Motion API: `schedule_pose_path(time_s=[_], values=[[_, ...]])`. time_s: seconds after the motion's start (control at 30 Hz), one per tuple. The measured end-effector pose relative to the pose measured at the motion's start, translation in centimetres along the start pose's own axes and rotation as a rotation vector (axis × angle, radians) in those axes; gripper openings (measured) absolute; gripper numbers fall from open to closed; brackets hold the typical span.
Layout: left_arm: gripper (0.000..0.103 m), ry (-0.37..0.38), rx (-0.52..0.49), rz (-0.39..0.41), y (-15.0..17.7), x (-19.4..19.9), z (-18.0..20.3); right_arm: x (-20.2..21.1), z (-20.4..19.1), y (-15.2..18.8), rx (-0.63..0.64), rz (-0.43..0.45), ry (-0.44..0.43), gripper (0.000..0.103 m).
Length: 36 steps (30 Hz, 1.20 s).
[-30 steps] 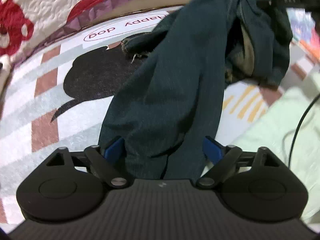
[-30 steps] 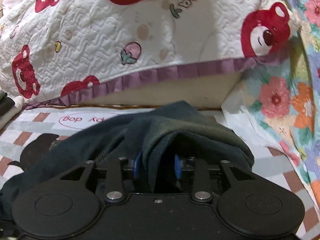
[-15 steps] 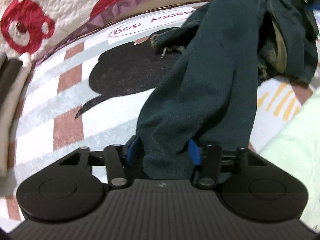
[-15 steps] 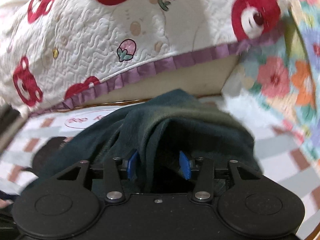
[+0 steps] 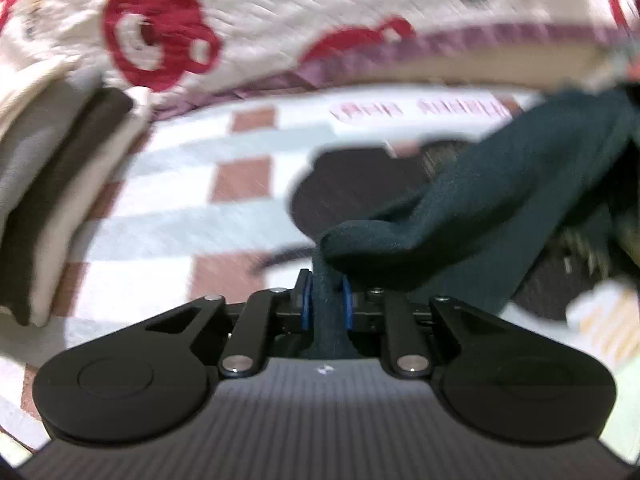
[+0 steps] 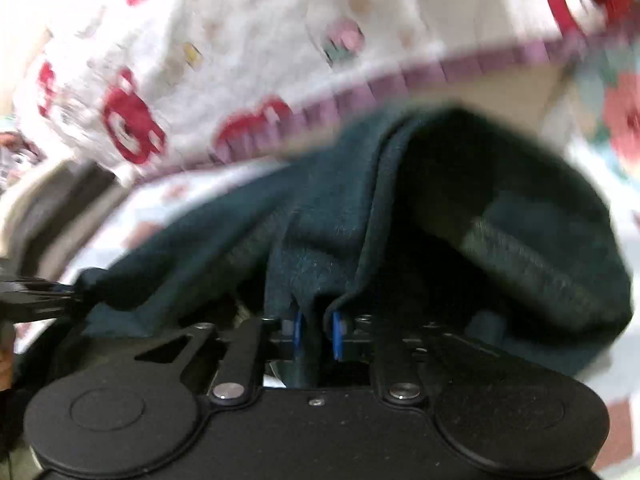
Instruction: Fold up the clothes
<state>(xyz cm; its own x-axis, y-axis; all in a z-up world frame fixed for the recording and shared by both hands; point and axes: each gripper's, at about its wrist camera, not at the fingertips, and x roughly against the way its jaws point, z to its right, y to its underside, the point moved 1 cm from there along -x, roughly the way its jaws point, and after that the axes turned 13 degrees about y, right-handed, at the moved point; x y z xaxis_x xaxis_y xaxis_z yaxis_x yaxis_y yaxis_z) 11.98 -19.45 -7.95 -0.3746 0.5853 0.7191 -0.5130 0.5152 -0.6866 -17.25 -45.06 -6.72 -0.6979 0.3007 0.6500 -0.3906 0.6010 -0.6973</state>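
Above the rug (image 5: pixel 168 216), both grippers pinch the garment (image 5: pixel 492 208): left (image 5: pixel 325 300), right (image 6: pixel 316 330), fingers nearly closed on cloth. Fabric is soft, limp; grip at edges.

I count one dark green garment (image 5: pixel 492 208), one checked mat (image 5: pixel 168 184), one bear-print quilt (image 5: pixel 280 16), one stack of folded clothes (image 5: pixel 44 184), and my two grippers (image 5: pixel 325 300) (image 6: pixel 316 334).
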Motion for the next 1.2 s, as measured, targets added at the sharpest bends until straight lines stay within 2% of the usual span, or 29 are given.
schedule_pose_path(time_s=[0.13, 0.17, 0.2, 0.23, 0.27, 0.33, 0.4, 0.43, 0.47, 0.57, 0.7, 0.77, 0.83, 0.93, 1.03, 1.13, 1.2], values=[[0.000, -0.171, 0.054, 0.130, -3.0, 2.8, -3.0, 2.6, -1.6, -1.2, -0.006, 0.068, -0.108, 0.012], [0.000, -0.223, 0.062, 0.163, -3.7, 3.7, -3.8, 3.3, -2.0, -1.5, -0.007, 0.085, -0.135, 0.012], [0.000, -0.255, 0.075, 0.186, -4.1, 4.7, -4.6, 3.9, -2.4, -1.8, -0.009, 0.102, -0.162, 0.012], [0.001, -0.249, 0.096, 0.192, -4.0, 5.7, -5.2, 4.6, -2.9, -2.1, -0.010, 0.119, -0.188, 0.012], [0.004, -0.225, 0.117, 0.199, -3.7, 6.7, -5.5, 5.3, -3.3, -2.4, -0.012, 0.136, -0.215, 0.012], [0.009, -0.109, 0.163, 0.218, -2.0, 8.8, -5.1, 4.8, -3.1, -1.7, -0.049, 0.107, -0.241, 0.012], [0.028, 0.012, 0.193, 0.225, -0.1, 10.0, -3.2, 3.9, -2.8, -0.4, -0.110, 0.061, -0.268, 0.012], [0.047, 0.054, 0.186, 0.220, 0.6, 10.0, -2.1, 3.7, -2.9, 0.0, -0.124, 0.051, -0.279, 0.012], [0.053, 0.097, 0.180, 0.214, 1.3, 10.0, -1.0, 3.8, -3.3, 0.2, -0.122, 0.053, -0.289, 0.012], [0.053, 0.224, 0.160, 0.198, 3.2, 10.1, 2.3, 4.4, -4.4, 0.3, -0.121, 0.065, -0.334, 0.012], [0.057, 0.382, 0.134, 0.187, 5.7, 10.4, 6.7, 6.5, -4.7, -2.0, -0.194, 0.113, -0.500, 0.013], [0.072, 0.419, 0.143, 0.258, 5.6, 11.4, 8.4, 7.6, -4.8, -2.6, -0.206, 0.128, -0.572, 0.013], [0.079, 0.447, 0.143, 0.321, 5.5, 12.2, 9.9, 8.8, -4.8, -2.7, -0.208, 0.137, -0.635, 0.013], [0.081, 0.480, 0.135, 0.361, 4.8, 12.4, 11.9, 10.5, -4.8, -2.6, -0.197, 0.146, -0.695, 0.013], [0.081, 0.529, 0.137, 0.359, 3.9, 12.4, 14.0, 12.0, -4.8, -2.9, -0.169, 0.159, -0.726, 0.013], [0.085, 0.540, 0.117, 0.381, 3.0, 12.6, 16.4, 13.1, -4.7, -3.1, -0.146, 0.169, -0.768, 0.013], [0.089, 0.518, 0.111, 0.405, 2.5, 12.5, 17.8, 13.8, -4.5, -3.2, -0.132, 0.175, -0.795, 0.013]])
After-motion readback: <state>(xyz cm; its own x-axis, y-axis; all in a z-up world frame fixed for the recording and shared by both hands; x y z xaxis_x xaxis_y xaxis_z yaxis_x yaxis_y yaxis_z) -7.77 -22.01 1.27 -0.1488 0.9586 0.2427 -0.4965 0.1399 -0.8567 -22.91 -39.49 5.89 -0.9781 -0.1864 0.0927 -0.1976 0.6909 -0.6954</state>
